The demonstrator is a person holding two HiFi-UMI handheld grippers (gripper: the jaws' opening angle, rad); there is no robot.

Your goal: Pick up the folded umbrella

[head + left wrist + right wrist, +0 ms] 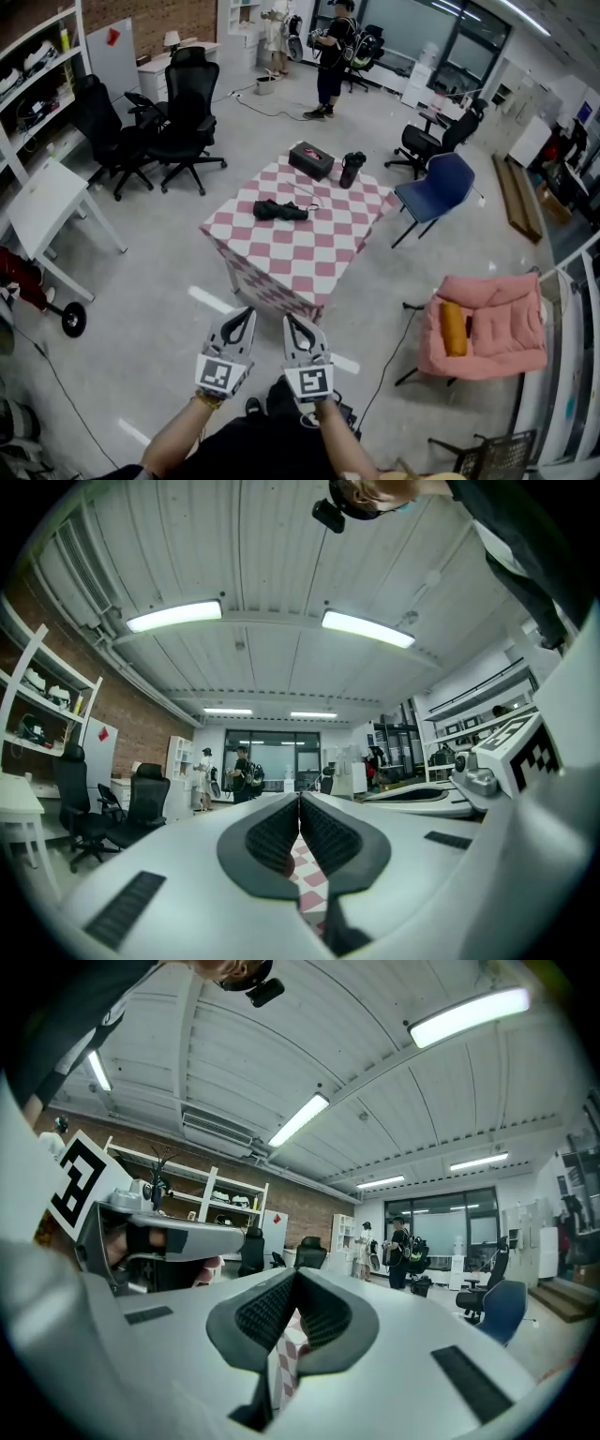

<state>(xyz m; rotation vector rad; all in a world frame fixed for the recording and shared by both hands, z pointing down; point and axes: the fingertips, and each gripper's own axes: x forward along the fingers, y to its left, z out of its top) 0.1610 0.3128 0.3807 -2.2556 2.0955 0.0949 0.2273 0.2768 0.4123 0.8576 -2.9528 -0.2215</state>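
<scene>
The folded black umbrella (279, 211) lies on the red-and-white checked table (309, 253), toward its far left part. My left gripper (247, 315) and right gripper (292, 323) hover side by side over the floor, short of the table's near corner, both pointing level at it. Each has its jaws together with nothing between them, as the left gripper view (299, 801) and the right gripper view (296, 1279) show. A strip of the checked cloth (307, 869) shows below the closed jaws.
A black box (311, 159) and a dark bottle (352, 170) stand on the table's far side. A blue chair (436, 191) is at its right, a pink cushioned chair (487, 328) nearer right, black office chairs (183, 117) and a white table (47, 206) at left. Two people (330, 56) stand far off.
</scene>
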